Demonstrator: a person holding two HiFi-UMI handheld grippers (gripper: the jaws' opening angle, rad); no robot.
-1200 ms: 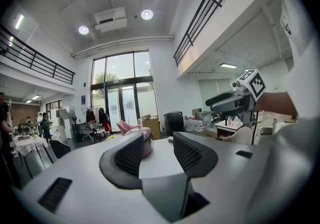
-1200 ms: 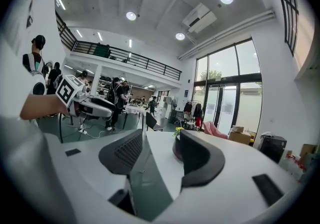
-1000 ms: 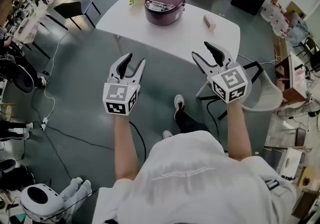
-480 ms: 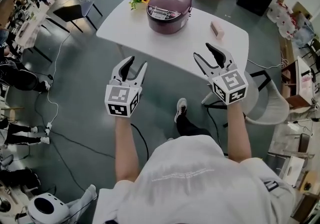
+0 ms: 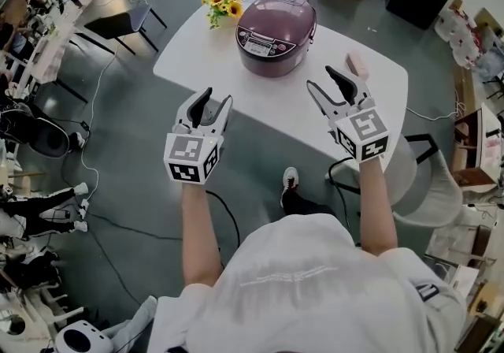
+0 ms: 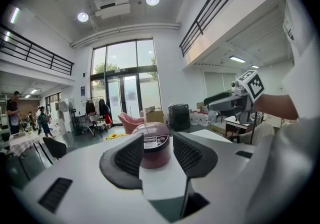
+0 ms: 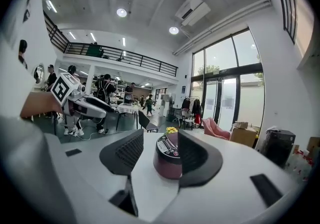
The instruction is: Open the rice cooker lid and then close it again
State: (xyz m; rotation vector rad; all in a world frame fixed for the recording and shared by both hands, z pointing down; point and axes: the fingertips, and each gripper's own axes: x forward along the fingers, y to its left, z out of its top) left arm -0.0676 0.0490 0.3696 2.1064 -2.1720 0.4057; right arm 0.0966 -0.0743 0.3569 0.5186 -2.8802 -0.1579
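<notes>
L gripper (image 5: 216, 96), R gripper (image 5: 319, 77) moved nearer rice cooker (image 5: 276, 24), jaws apart.

The rice cooker (image 5: 276, 23) had a glossy, smooth maroon shell; the table (image 5: 197, 60) looked smooth, matt white. My left gripper (image 5: 216, 97) and right gripper (image 5: 321, 78) were matt white plastic with ribbed black pads (image 6: 131, 157).

A white worktop (image 5: 197, 60) stood on a grey floor (image 5: 134, 154), a black chair (image 5: 114, 18) near it. Tall glass doors (image 6: 122, 93) filled the far wall; round ceiling lights (image 7: 122, 12) glowed above a railed balcony (image 7: 125, 59).
</notes>
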